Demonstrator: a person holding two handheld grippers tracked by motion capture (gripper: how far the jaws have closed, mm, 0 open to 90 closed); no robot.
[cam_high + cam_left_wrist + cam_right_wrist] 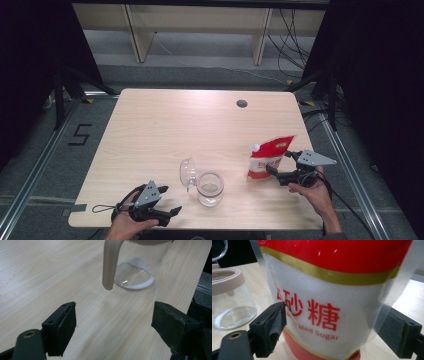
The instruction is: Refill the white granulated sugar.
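Right now the sugar pouch (268, 157) is being stood upright at centre-right of the high view, w/ the right gripper (272, 171) spread wide around its lower body, nothing clamped yet. Judged soft, slick film, fairly heavy & prone to sagging, so it is best gripped mid-body. "Sugar" and red Chinese characters are being read in the right gripper view. The left gripper (172, 212), lower left, is being held open and empty near the glass jar (210, 188).

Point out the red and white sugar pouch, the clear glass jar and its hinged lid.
red and white sugar pouch (267, 157): high view, front panel.
clear glass jar (210, 190): high view, side wall.
hinged clear lid (187, 172): high view, dome.
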